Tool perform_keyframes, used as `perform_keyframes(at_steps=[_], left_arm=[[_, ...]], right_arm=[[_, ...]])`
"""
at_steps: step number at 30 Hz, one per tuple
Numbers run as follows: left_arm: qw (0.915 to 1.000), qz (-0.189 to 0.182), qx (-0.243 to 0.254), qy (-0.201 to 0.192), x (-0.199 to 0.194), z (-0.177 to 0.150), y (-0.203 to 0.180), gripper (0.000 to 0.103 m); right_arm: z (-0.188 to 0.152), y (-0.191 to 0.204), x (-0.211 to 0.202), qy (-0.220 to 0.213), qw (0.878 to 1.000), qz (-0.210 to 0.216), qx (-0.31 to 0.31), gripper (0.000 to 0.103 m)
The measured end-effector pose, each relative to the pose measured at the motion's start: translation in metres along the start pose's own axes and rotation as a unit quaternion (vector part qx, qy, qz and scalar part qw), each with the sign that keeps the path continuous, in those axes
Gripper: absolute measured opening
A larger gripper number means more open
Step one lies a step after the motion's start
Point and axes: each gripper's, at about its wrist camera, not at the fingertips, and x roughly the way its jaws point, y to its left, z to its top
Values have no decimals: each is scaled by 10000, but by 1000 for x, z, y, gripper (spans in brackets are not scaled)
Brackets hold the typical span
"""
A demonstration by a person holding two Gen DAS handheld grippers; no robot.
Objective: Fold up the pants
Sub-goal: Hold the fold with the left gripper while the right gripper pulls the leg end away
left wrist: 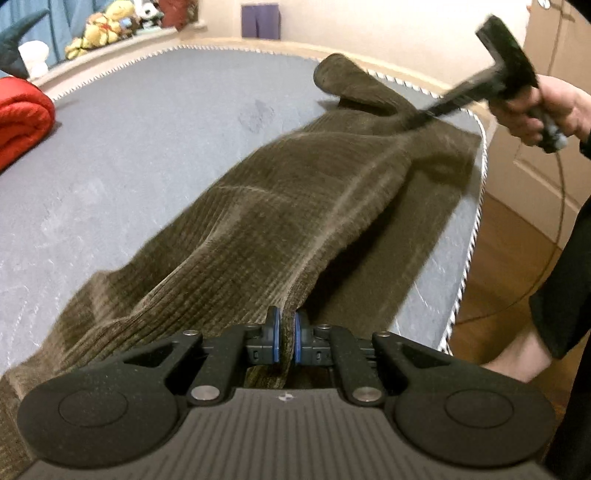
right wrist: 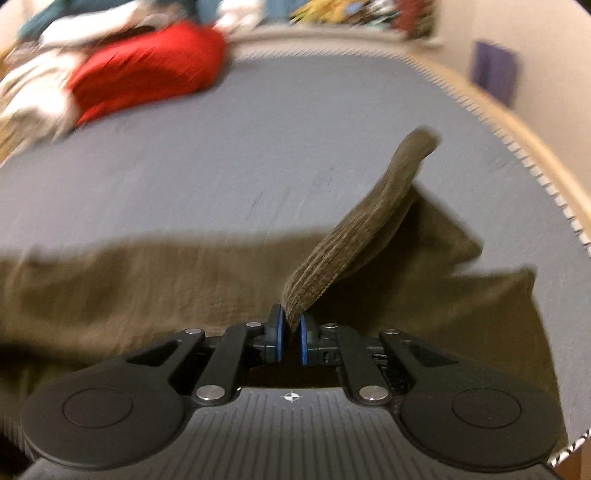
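olive-brown corduroy pants [left wrist: 280, 206] stretched across the grey mattress [left wrist: 147, 147], one edge lifted.

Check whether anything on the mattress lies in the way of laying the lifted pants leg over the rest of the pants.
Nothing visible does. Both grippers, left and right, are shut on the olive corduroy pants. The grey mattress around them is bare; the red bundle sits at the far side, apart from the pants.

Home bedroom; bare mattress [left wrist: 147, 140], plush toys [left wrist: 107, 26].
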Motion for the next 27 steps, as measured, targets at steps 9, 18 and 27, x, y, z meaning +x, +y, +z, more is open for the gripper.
perform_keyframes(at_steps=[9,18,27], left_arm=[[9994,-220,197,-161,-8,4,-19,41],[9991,-210,362,-102,16,7,-32,41],[9993,-152,339,73,34,10,-21,41]], right_arm=[[-15,-91,-51,-938,9844,34,1485,37],[25,-131,20,-1181,9557,-138,2691,48],[43,-120,69,-1413,9364,-255,3203,51]])
